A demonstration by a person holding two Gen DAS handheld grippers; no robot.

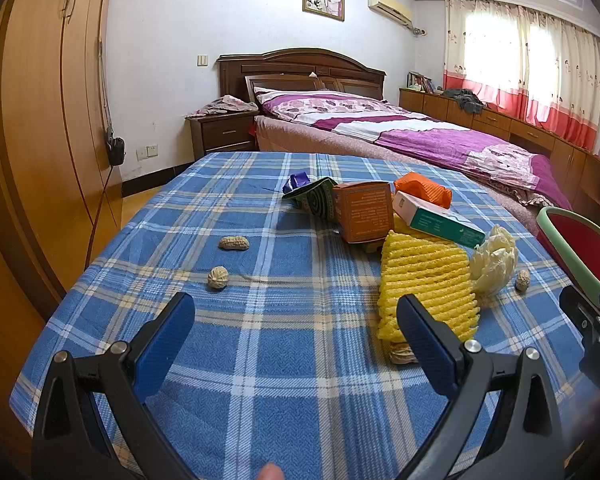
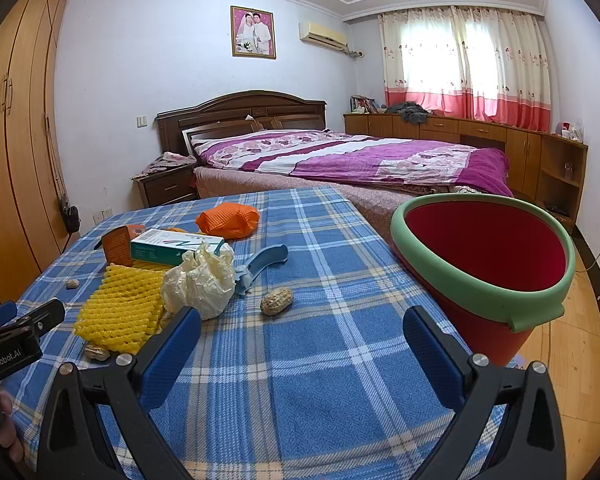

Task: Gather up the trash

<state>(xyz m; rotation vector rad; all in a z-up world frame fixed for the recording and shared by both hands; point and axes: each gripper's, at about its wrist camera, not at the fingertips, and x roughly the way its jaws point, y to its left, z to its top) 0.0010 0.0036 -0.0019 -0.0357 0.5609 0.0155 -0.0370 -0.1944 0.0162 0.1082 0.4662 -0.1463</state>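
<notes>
Trash lies on a blue plaid tablecloth [image 1: 260, 360]: a yellow foam net [image 1: 424, 276] [image 2: 120, 308], crumpled white paper [image 1: 494, 260] [image 2: 200, 280], an orange box [image 1: 364, 212], a white-green box [image 1: 436, 220] [image 2: 172, 246], an orange net [image 2: 228, 218] and several peanut shells [image 1: 234, 243] [image 2: 276, 301]. A red bucket with a green rim [image 2: 480, 264] stands at the table's right edge. My left gripper [image 1: 296, 316] hovers open over bare cloth, its right finger beside the yellow net. My right gripper [image 2: 302, 330] is open, empty, left of the bucket.
A blue plastic scoop [image 2: 260, 264] lies behind the white paper. A green patterned wrapper [image 1: 316, 200] and a blue scrap [image 1: 296, 182] sit at the far side. A bed [image 2: 360, 156] stands beyond the table, a wardrobe [image 1: 40, 120] to the left.
</notes>
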